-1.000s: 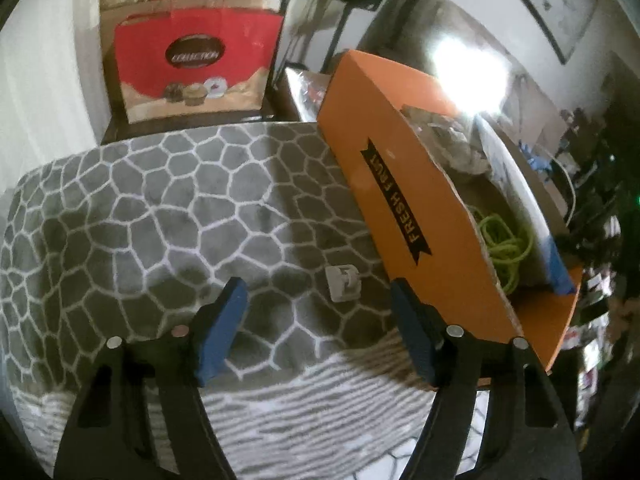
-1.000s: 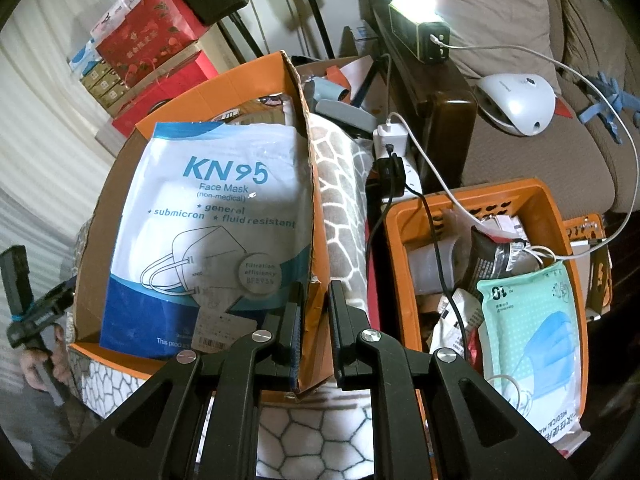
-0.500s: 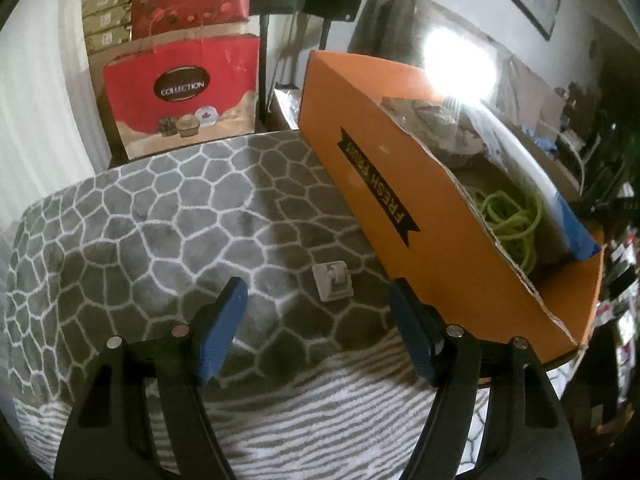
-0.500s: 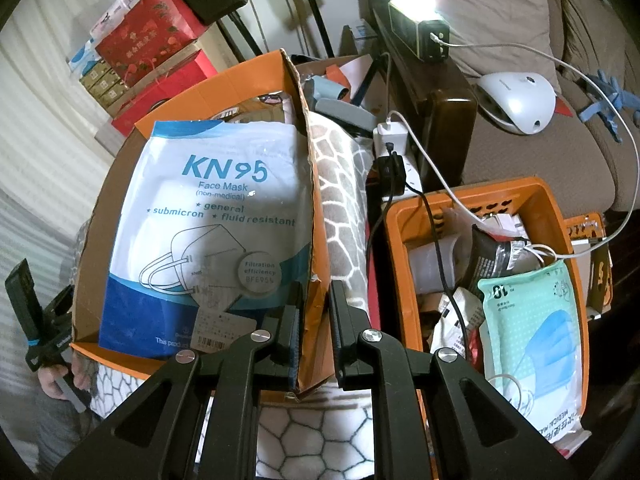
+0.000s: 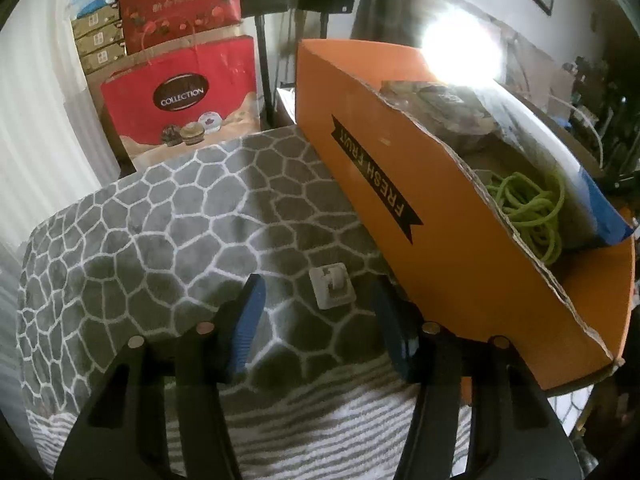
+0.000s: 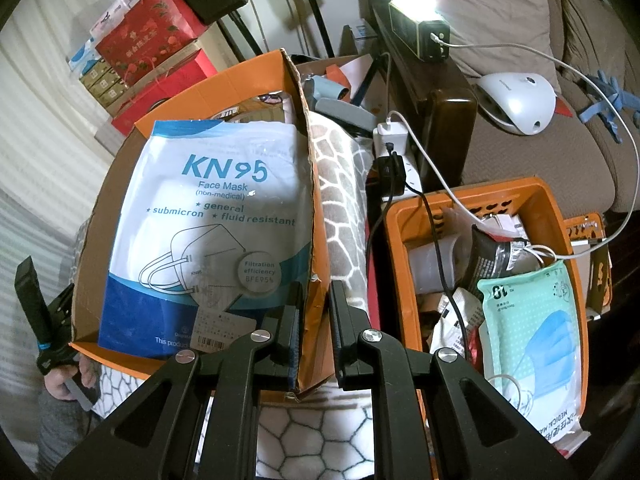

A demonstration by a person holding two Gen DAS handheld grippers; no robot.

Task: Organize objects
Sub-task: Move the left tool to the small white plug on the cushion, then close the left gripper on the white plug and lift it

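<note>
White clip [image 5: 331, 286] on blanket [image 5: 160, 220], seemingly untouched between gaping left tongs [image 5: 320, 316]; right tongs [image 6: 313, 320] clamped on box wall [image 6: 316, 240].

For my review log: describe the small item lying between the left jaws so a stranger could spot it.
On the grey honeycomb-patterned blanket, just left of the orange FRESH FRUIT box, lies a small white square clip. It is the only loose object on the blanket.

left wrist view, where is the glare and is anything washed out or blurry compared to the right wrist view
Left wrist view: a white glare blob blows out the far end of the orange box, the right background is dark and soft, and the small white clip on the blanket stays clear. Right wrist view: only the lamp is overexposed, and the KN95 pack print reads sharp.
</note>
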